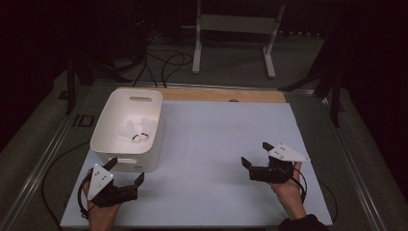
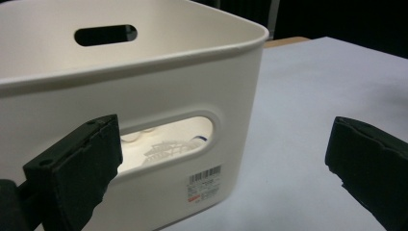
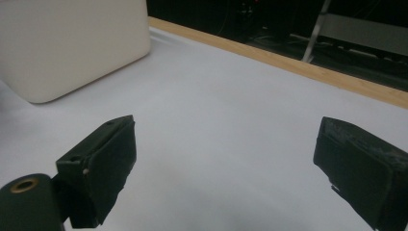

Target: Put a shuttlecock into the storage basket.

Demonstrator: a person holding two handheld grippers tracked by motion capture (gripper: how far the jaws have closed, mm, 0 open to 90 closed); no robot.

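Observation:
A white plastic bin (image 1: 126, 129) with handle slots stands at the left of the white table sheet (image 1: 216, 144). Small pale items with a dark ring (image 1: 139, 137) lie inside it; through the near slot they look like clear plastic pieces (image 2: 166, 147). My left gripper (image 1: 126, 171) rests just in front of the bin's near wall (image 2: 144, 96), open and empty. My right gripper (image 1: 256, 154) sits at the right front of the sheet, open, with bare sheet (image 3: 216, 125) between its jaws. The bin's corner (image 3: 72, 43) lies far left in the right gripper view.
A wooden strip (image 1: 221, 95) edges the far side of the table. Beyond it a white metal stand (image 1: 235, 29) and black cables (image 1: 163, 62) sit on the floor. A barcode label (image 2: 204, 180) is stuck on the bin's near wall.

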